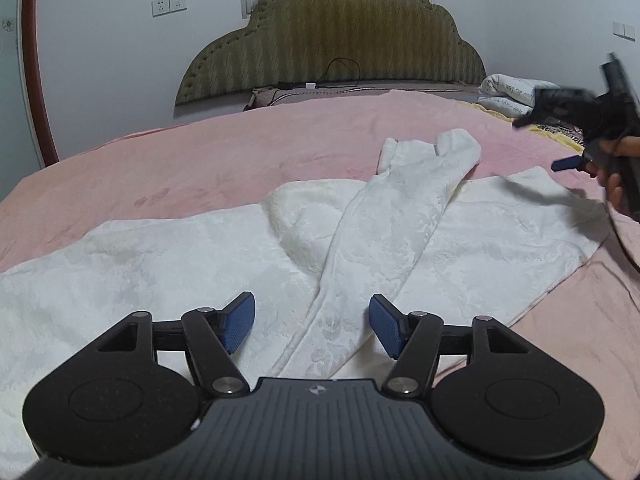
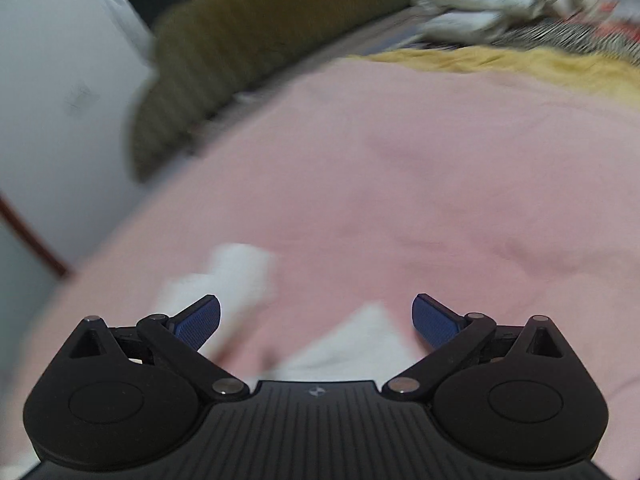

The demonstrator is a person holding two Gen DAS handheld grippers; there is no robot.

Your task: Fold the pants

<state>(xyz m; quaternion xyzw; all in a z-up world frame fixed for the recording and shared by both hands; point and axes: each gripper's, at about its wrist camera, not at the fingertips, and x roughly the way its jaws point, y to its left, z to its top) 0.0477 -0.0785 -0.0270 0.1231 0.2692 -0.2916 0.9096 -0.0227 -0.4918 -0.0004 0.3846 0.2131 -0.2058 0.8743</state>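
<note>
White fleece pants (image 1: 384, 236) lie spread across the pink bed (image 1: 200, 168). One leg is folded back and runs diagonally over the rest toward the far right. My left gripper (image 1: 312, 326) is open and empty, low over the near part of the folded leg. My right gripper (image 1: 560, 152) shows at the far right of the left wrist view, raised above the pants' right end. In the right wrist view, which is blurred, the right gripper (image 2: 316, 322) is open and empty, with white pants cloth (image 2: 236, 280) under and ahead of it.
A padded olive headboard (image 1: 332, 40) stands at the back with a cable and charger (image 1: 312, 85) on the bed's far edge. Folded white bedding (image 1: 512, 92) and a yellow blanket (image 2: 500, 64) lie at the far right. A wall with a brown frame (image 1: 32, 60) is at the left.
</note>
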